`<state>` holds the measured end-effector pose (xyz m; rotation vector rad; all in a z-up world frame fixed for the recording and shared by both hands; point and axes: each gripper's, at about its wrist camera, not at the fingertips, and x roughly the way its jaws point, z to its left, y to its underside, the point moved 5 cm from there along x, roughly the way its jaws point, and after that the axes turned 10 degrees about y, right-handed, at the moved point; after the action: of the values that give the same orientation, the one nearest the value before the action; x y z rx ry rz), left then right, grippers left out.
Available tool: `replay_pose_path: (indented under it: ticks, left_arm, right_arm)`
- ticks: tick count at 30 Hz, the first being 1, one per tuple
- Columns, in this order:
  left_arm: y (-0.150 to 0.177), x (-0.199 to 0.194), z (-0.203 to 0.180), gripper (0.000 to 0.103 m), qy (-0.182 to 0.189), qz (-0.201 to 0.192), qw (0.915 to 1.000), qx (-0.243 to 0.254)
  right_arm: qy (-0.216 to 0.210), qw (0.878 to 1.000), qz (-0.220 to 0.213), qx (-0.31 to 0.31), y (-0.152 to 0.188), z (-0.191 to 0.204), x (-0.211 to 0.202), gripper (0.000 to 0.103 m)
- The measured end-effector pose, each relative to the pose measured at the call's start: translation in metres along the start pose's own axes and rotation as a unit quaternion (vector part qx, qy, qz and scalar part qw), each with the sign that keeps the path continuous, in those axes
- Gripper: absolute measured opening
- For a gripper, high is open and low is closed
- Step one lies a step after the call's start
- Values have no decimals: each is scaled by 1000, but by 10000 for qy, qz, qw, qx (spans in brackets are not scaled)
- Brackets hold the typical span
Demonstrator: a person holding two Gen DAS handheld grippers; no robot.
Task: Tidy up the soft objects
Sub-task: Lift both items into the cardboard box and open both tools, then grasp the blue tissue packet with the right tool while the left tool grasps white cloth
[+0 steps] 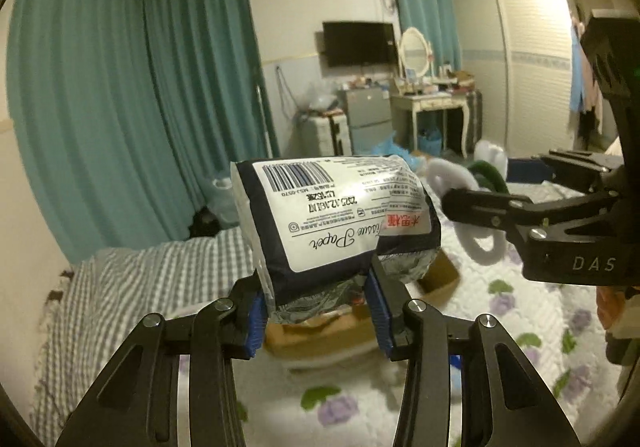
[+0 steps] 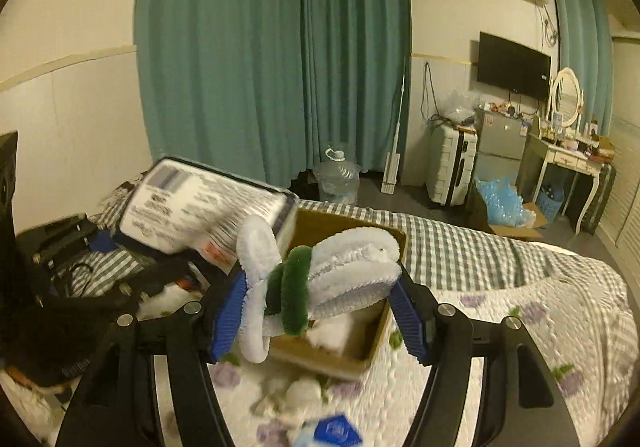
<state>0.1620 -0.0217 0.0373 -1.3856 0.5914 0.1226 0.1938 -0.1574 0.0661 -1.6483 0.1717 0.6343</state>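
My left gripper (image 1: 316,313) is shut on a navy-and-white tissue paper pack (image 1: 336,215) and holds it up above a brown cardboard box (image 1: 320,335) on the bed. The pack also shows, blurred, in the right wrist view (image 2: 200,207). My right gripper (image 2: 320,307) is shut on a white plush toy with a green band (image 2: 312,279), held over the same box (image 2: 352,343). From the left wrist view the right gripper (image 1: 472,203) and its plush toy (image 1: 452,177) are to the right of the pack.
A floral quilt (image 1: 520,327) and a grey checked blanket (image 1: 132,287) cover the bed. Small white soft items (image 2: 300,391) and a blue-and-white packet (image 2: 332,431) lie on the quilt before the box. Teal curtains, a suitcase, a fridge and a dressing table stand behind.
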Motion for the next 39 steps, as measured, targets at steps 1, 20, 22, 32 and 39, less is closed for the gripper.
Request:
replay_pose_path:
  ticks: [1,20,22,32,39]
  left_arm:
    - [-1,16,3,43,-4,75,10000,3]
    - [17,129,43,78,-470,517,9970,-326]
    - [11,119,45,78,-485,449,9971,-377]
    - [-37,-15,14,95,-418,-340,9975,-466]
    - [-49,-87,-5,96,-539,-656,9944,-627]
  right_arm:
    - [-23,10000,63,-20,-2,0,13,65]
    - [245,9984,53,512,-2,-35,103,97]
    - [270,9984,-26,489,-11,-38,85,98]
    - [498,9971,-566,-36,-51,-27,-56,101]
    - [510,9966,-519,-382,-33,-17,-113,102]
